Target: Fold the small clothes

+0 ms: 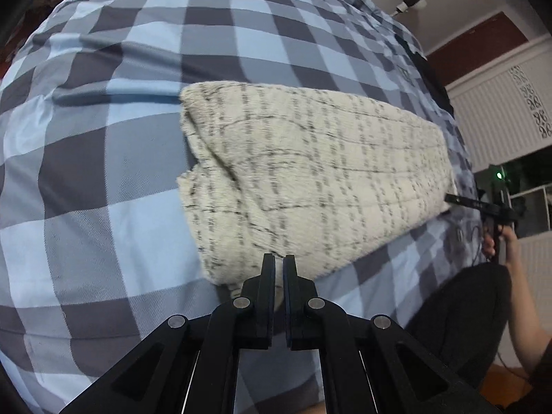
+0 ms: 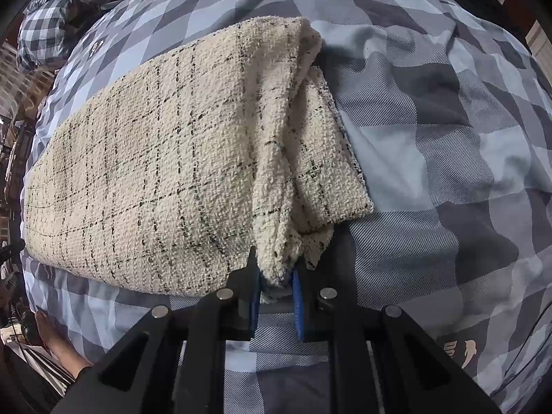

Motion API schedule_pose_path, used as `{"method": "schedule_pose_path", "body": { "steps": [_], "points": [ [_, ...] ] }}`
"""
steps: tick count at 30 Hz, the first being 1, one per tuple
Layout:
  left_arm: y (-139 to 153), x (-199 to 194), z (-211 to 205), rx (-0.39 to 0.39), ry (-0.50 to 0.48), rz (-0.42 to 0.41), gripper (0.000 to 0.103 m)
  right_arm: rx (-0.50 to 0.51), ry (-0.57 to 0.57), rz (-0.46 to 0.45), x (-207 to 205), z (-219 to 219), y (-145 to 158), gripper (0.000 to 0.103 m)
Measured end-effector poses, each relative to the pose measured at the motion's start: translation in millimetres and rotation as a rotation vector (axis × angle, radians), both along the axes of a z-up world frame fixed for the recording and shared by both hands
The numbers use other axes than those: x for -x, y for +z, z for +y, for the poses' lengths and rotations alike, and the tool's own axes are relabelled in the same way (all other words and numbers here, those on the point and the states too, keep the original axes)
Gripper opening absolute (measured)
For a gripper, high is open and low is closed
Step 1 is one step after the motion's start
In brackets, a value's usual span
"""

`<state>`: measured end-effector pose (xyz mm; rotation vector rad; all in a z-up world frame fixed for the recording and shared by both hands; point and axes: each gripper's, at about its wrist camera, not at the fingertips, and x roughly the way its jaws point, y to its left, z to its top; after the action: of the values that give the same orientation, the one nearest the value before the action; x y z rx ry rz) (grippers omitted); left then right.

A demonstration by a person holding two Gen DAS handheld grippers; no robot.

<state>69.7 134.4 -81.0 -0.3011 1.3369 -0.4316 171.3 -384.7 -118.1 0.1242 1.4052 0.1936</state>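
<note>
A cream tweed garment with thin dark checks lies folded lengthwise on a blue and grey checked bed cover. My left gripper is shut at the garment's near corner, with a sliver of cream cloth pinched between its fingers. In the right wrist view the garment stretches off to the left. My right gripper is shut on a bunched fold at its near right end, cloth showing between the blue pads. The right gripper also shows at the cloth's far right end, held by a hand.
The bed cover is wrinkled to the right of the garment. A heap of checked fabric lies at the back left. The person's dark-clad leg stands beside the bed edge. A white latticed wall panel stands beyond.
</note>
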Motion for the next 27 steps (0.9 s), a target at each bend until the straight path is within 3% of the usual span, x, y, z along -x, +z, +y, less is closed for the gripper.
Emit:
{"method": "schedule_pose_path", "body": {
  "steps": [8, 11, 15, 18, 19, 20, 21, 23, 25, 27],
  "points": [
    [-10, 0, -12, -0.025, -0.028, 0.023, 0.005, -0.007, -0.008, 0.005, -1, -2, -1, 0.011],
    [-10, 0, -19, -0.077, -0.047, -0.009, 0.005, -0.007, -0.008, 0.005, -1, -1, 0, 0.011],
    [17, 8, -35, -0.302, -0.075, -0.213, 0.006, -0.014, -0.013, 0.008, -1, -2, -1, 0.011],
    [45, 15, -38, -0.378, -0.06, -0.374, 0.009, -0.016, -0.013, 0.01, -1, -4, -2, 0.012],
    [54, 19, -40, -0.41, -0.061, -0.42, 0.02, -0.015, -0.013, 0.01, -1, -4, -2, 0.012],
    [60, 21, -41, -0.423, -0.063, -0.445, 0.064, -0.012, -0.011, 0.01, -1, -4, -3, 0.012],
    [66, 24, -43, -0.429, -0.067, -0.468, 0.101, -0.01, -0.01, 0.01, -1, -4, -3, 0.012],
    [81, 32, -50, -0.372, -0.088, -0.531, 0.103, -0.001, -0.007, 0.009, -1, -2, -3, 0.013],
    [94, 35, -55, -0.288, -0.069, -0.564, 0.103, 0.025, -0.005, 0.008, -2, 0, -3, 0.02],
    [97, 32, -59, -0.301, -0.037, -0.539, 0.103, 0.075, -0.001, 0.002, -3, 2, -2, 0.03]
  ]
}}
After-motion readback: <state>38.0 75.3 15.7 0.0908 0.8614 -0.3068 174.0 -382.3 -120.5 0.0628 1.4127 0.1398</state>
